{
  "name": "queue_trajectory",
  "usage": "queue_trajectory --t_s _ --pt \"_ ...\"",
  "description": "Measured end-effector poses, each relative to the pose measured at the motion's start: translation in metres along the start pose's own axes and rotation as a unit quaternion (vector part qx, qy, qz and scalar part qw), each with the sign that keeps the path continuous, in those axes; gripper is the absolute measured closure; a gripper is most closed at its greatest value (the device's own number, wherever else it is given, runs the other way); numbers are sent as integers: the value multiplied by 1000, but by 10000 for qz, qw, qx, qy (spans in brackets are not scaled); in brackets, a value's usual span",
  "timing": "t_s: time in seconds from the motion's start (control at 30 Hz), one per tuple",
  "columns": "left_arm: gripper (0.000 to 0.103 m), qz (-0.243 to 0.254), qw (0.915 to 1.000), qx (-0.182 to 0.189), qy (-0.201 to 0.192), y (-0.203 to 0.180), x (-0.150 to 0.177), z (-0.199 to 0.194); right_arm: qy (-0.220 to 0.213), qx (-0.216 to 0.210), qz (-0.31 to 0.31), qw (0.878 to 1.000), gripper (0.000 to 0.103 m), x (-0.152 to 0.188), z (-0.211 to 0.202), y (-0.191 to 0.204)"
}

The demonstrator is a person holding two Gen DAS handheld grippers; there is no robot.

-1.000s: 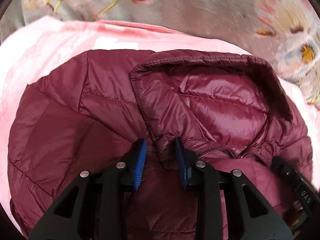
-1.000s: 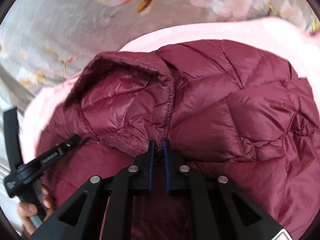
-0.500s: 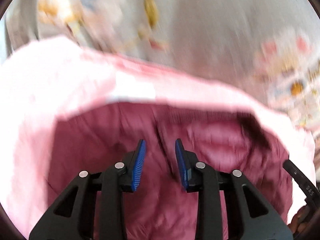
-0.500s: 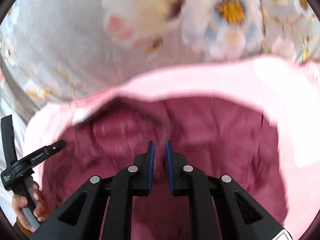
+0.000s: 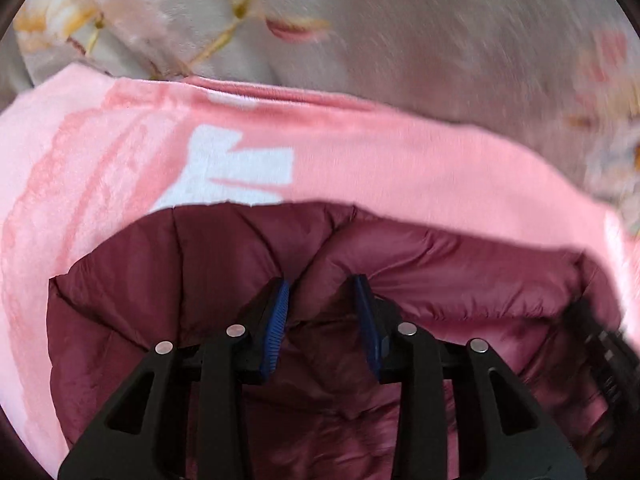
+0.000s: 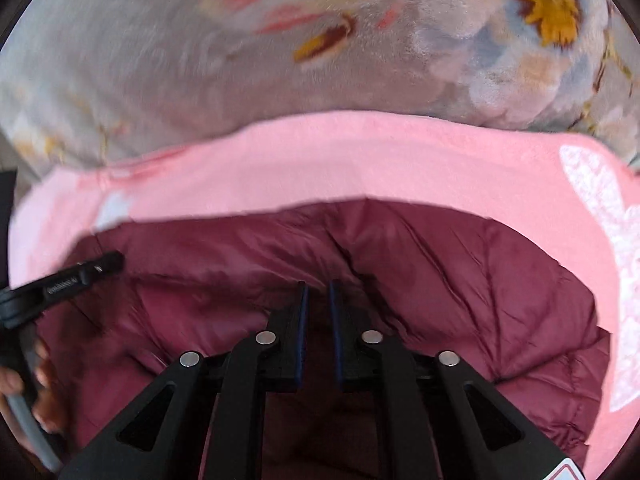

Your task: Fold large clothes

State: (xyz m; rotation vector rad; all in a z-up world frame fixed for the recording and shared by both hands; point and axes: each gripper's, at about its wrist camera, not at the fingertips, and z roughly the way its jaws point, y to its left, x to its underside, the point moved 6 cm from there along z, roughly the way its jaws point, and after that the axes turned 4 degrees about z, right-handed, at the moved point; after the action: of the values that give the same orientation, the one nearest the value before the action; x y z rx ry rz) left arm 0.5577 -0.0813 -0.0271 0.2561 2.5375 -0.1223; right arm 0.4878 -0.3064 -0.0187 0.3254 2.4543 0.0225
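Observation:
A maroon quilted puffer jacket (image 5: 460, 276) lies on a pink fleece cloth (image 5: 360, 152). Its far edge is a rounded fold, and no hood or collar shows. My left gripper (image 5: 320, 300) has a thick ridge of jacket fabric between its blue pads. Creases fan out from that pinch while the jaws are opening slightly. In the right wrist view the jacket (image 6: 460, 280) fills the lower half. My right gripper (image 6: 316, 300) pinches a thin layer of the jacket in a narrow gap, and its jaws are closing.
The pink fleece (image 6: 320, 160) with white print lies on a grey floral bedspread (image 6: 200, 40) that stretches beyond it. At the left edge a hand (image 6: 44, 392) holds the black frame of the other tool (image 6: 60, 284). The bedspread (image 5: 400, 20) fills the top of the left view.
Both grippers have moved toward the far side with jacket fabric in them. The hood and collar seen a second ago are out of sight. More pink fleece shows beyond the jacket's edge.

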Motion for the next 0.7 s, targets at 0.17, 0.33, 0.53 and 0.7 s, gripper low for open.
queue_trajectory --t_s 0.17,0.33,0.53,0.7 --pt "69 343 9990 -155 -226 -5 13 9 -189 400 -534 9976 98 9 10 5" --pt "69 498 9965 -357 -576 -12 24 11 -333 583 -708 9952 98 15 15 9" --pt "69 598 9948 -499 -649 -22 26 8 -313 423 -595 9968 98 12 17 5" --pt "69 657 9940 -577 -655 -19 22 8 -307 385 -580 9971 97 13 18 6"
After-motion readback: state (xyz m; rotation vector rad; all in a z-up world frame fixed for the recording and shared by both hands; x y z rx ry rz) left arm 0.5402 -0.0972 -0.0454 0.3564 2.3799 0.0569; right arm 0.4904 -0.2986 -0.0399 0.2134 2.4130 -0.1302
